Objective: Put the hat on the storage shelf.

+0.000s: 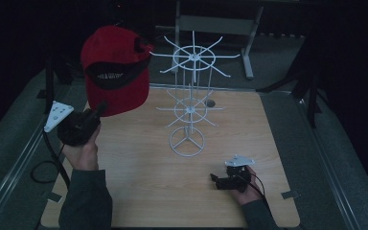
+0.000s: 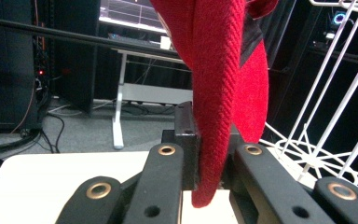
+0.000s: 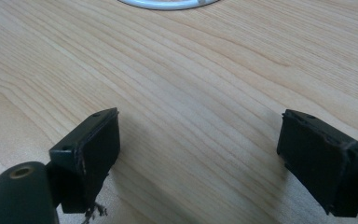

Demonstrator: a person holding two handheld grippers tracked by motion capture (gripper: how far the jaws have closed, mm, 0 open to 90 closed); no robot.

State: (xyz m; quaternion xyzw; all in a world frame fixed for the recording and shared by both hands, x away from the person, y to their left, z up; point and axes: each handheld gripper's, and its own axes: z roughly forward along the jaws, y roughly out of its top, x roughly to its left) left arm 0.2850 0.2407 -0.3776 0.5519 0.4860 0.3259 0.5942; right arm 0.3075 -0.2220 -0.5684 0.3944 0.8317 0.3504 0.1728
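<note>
White wire display rack stands mid-table; its upper spokes spread wide, blocking passage at cap height. Red cap, raised at the rack's left, hangs just beside the nearest spoke tips. Open wooden tabletop in front of the rack's ring base and to its right gives free passage.

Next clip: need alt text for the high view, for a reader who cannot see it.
The left gripper holds a red cap up by its brim, left of a white wire display rack standing on a wooden table. The right gripper rests low near the table's front right, holding nothing.
</note>
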